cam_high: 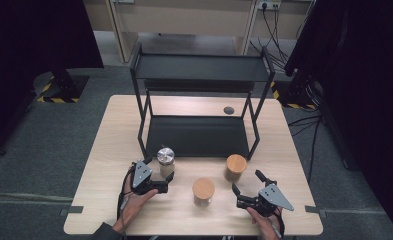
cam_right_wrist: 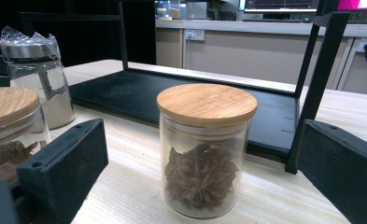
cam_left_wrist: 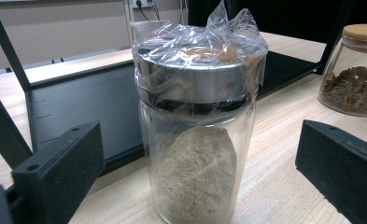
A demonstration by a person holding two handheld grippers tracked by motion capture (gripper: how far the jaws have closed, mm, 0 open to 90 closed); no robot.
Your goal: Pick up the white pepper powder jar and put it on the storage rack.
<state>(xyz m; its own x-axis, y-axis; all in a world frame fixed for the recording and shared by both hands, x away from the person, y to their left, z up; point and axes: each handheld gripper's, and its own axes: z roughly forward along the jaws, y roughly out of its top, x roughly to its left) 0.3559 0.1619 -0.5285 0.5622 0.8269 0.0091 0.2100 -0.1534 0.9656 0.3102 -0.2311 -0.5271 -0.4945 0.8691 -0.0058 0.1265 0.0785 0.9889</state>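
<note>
Steel-lidded glass jar of pale powder: stands upright on the bench, just in front of the black rack's lower shelf, plastic film crumpled over its lid. We see it dead ahead of the left gripper, between the two wide-open jaws with a gap on either side; nothing gripped. Its long axis is vertical, so we judge a level approach and a squeeze on the glass wall below the lid is what the next move turns on.

Right gripper: jaws spread wide as well, empty, facing a wooden-lidded jar of star anise, which stands upright between the jaws and apart from them, near the rack's right front leg.

A second wooden-lidded jar stands between the two grippers; contents dark, too little of them visible to name.

Left hand nearer the powder jar, right hand nearer the star anise.
</note>
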